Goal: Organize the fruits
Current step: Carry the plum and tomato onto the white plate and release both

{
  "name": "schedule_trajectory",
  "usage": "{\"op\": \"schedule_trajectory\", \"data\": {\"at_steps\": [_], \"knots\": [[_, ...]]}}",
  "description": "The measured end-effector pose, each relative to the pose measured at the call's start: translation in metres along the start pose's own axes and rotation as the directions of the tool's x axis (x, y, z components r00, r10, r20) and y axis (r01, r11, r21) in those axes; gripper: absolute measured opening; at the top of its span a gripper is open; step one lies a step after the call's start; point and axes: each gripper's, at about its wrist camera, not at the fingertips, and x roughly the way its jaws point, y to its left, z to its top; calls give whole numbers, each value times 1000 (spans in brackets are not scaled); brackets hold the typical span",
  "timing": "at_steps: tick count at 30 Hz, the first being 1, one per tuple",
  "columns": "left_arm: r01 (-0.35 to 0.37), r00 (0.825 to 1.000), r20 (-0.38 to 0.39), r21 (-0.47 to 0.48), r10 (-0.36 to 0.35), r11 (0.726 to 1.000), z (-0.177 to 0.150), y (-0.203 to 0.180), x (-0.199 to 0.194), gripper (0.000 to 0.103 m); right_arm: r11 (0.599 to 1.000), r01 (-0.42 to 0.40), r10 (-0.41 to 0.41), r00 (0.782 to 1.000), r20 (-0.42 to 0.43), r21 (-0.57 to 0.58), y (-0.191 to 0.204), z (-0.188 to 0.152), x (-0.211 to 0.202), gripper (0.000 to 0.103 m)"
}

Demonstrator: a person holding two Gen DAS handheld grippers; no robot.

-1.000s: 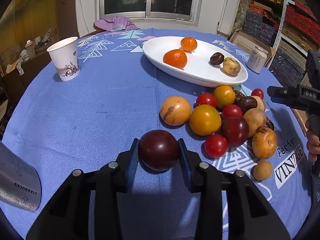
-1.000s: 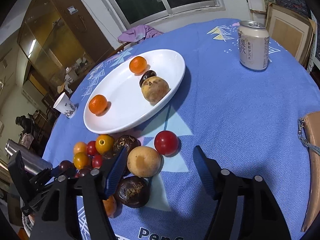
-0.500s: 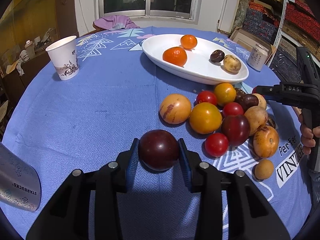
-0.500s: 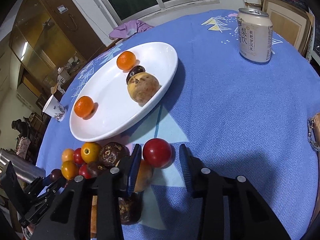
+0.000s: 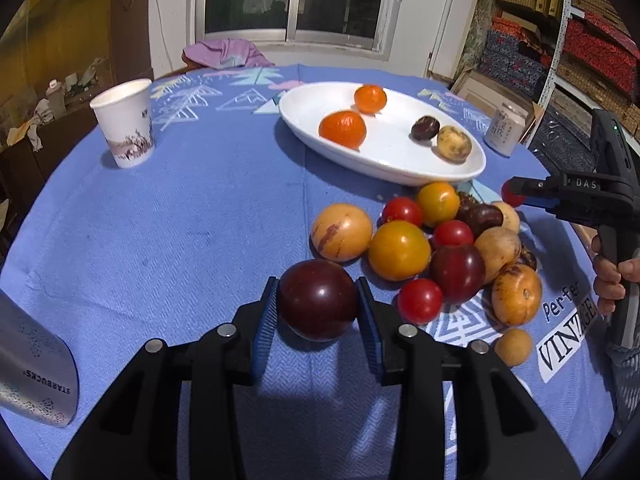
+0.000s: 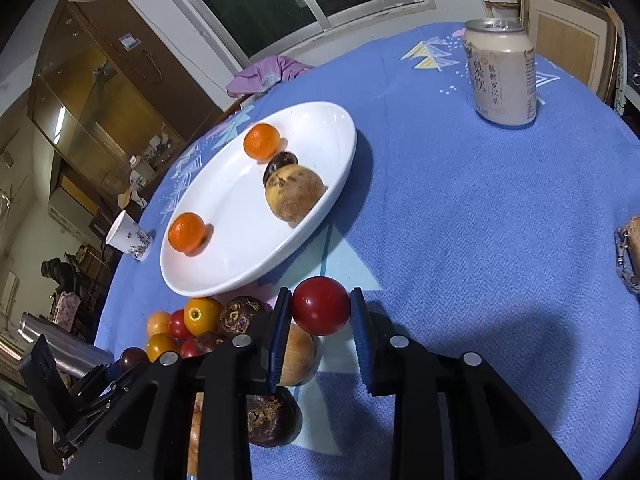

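My left gripper (image 5: 318, 310) is shut on a dark red plum (image 5: 318, 298), low over the blue tablecloth. Right of it lies a pile of tomatoes, plums and yellow-brown fruits (image 5: 400, 250). Behind the pile a white oval plate (image 5: 384, 160) holds two oranges, a dark fruit and a yellowish one. In the right wrist view my right gripper (image 6: 320, 314) is closing its jaws, and both blue pads press on a red tomato (image 6: 320, 310) just in front of the plate (image 6: 224, 216). The left wrist view shows that gripper (image 5: 516, 194) at the pile's far right.
A paper cup (image 5: 126, 124) stands at the far left and a drink can (image 6: 502, 76) at the far right. A steel tumbler (image 5: 32, 372) lies near my left gripper. A person's hand (image 5: 610, 280) holds the right tool. A clasp (image 6: 626, 252) pokes in at the table's right edge.
The right gripper's jaws went from wide apart to closed on the red tomato, having shifted from the yellow fruit to it. The left gripper kept still with the plum.
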Motion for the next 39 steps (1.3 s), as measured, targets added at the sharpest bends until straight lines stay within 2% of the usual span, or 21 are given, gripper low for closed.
{"op": "schedule_trajectory", "data": {"at_steps": [5,9,12,18,25,30,31,33,39], "knots": [[-2,999,43,-25,3,1000,26,-1,-11,37,1000,-27,26,999,44,11,0,1,-15,30],[-2,997,75,-35,5,999,77,-6,-10,37,998,-56,57,995,87,-13,13,12,-31,30],[-20,996,81,-20,22,1000,114,-15,5,37,996,-67,71,995,68,-62,35,27,-28,30],[-15,999,35,-53,16,998,162,-20,61,37,983,-59,57,998,-17,-173,82,39,17,30],[-4,1000,-28,-52,2,999,180,-21,114,37,957,47,-64,997,-51,-285,104,34,64,30],[24,998,-53,-53,-27,998,186,-20,132,37,956,75,-97,993,-64,-285,99,34,79,32],[20,998,-54,-49,-23,999,186,-21,134,38,954,80,-101,993,-60,-288,97,34,80,33],[8,998,-63,-32,-10,999,183,-23,140,38,956,85,-102,994,-47,-281,96,36,78,52],[48,990,-133,-58,-55,997,176,-20,158,38,959,76,-86,996,-26,-274,97,41,62,54]]}}
